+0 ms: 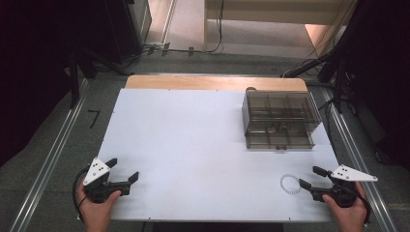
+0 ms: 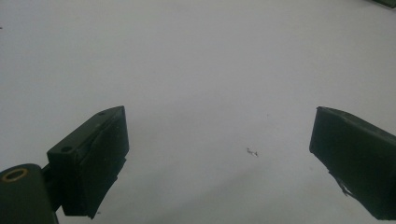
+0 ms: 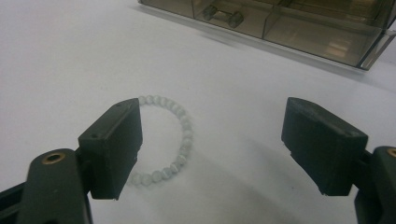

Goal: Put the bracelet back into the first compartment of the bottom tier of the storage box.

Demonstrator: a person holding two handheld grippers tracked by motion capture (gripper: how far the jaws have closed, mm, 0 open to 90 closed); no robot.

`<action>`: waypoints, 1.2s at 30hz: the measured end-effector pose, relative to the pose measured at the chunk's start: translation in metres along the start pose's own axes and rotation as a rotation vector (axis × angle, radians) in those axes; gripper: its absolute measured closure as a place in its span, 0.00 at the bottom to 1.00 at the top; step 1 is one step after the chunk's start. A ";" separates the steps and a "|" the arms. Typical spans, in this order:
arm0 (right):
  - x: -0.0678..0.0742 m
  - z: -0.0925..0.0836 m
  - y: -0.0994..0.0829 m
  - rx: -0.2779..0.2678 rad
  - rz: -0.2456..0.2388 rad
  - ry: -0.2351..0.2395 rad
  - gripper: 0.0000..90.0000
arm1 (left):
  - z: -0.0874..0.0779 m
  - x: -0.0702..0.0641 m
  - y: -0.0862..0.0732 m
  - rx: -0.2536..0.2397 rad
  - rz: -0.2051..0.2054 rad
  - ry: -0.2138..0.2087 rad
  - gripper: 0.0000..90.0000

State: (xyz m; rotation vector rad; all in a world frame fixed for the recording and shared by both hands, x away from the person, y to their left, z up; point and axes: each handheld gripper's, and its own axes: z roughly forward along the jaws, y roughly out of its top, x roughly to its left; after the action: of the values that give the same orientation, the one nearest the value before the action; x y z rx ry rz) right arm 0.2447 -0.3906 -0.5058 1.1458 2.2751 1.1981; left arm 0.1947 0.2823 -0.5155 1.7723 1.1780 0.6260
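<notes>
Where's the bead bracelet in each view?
High view: bead bracelet lies low right on the white table, just ahead of the right tongs.
Left gripper view: not in it.
Right gripper view: left of centre, beside the left jaw.
Shared landmark: smoked plastic organizer box.

Lab or recording studio, not a home. White board laid over a wooden bench as a staged work surface. Around the bench: metal floor rails along both sides, black stands and dark curtains to either side, loose cables on grey carpet behind the bench.
</notes>
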 end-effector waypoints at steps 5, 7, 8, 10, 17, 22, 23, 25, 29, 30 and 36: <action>0.000 0.000 0.000 0.001 -0.003 0.002 0.22 | 0.000 0.001 0.000 -0.002 -0.007 -0.010 0.05; 0.001 0.000 0.000 0.001 -0.003 0.004 0.22 | -0.001 0.001 0.000 -0.004 -0.009 -0.006 0.05; 0.001 0.000 0.000 0.000 -0.004 0.005 0.22 | 0.000 0.001 0.000 -0.003 -0.009 -0.009 0.05; 0.001 0.000 0.000 0.001 -0.004 0.008 0.23 | 0.000 0.001 0.000 -0.001 -0.009 -0.016 0.05; 0.003 0.001 0.001 0.006 -0.010 0.013 0.25 | 0.000 0.002 0.000 -0.003 -0.013 -0.017 0.05; 0.004 0.002 0.001 0.006 -0.017 0.017 0.27 | -0.001 0.002 0.000 -0.002 -0.015 -0.016 0.05; 0.004 0.002 0.002 0.007 -0.017 0.018 0.27 | -0.001 0.002 0.000 -0.003 -0.017 -0.017 0.05; 0.005 0.003 0.002 0.008 -0.018 0.022 0.28 | -0.001 0.002 0.000 -0.004 -0.017 -0.016 0.05; 0.006 0.005 0.002 0.012 -0.027 0.026 0.30 | -0.001 0.002 0.000 -0.003 -0.017 -0.016 0.05; 0.007 0.005 0.003 0.017 -0.026 0.026 0.31 | -0.001 0.002 0.000 -0.003 -0.019 -0.015 0.05; 0.010 0.009 0.003 0.028 -0.040 0.036 0.36 | -0.001 0.003 0.000 -0.006 -0.023 -0.019 0.05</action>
State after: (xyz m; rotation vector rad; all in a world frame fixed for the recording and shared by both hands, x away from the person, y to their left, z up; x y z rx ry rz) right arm 0.2455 -0.3773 -0.5075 1.0916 2.3375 1.1849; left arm 0.1952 0.2856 -0.5156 1.7533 1.1810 0.5978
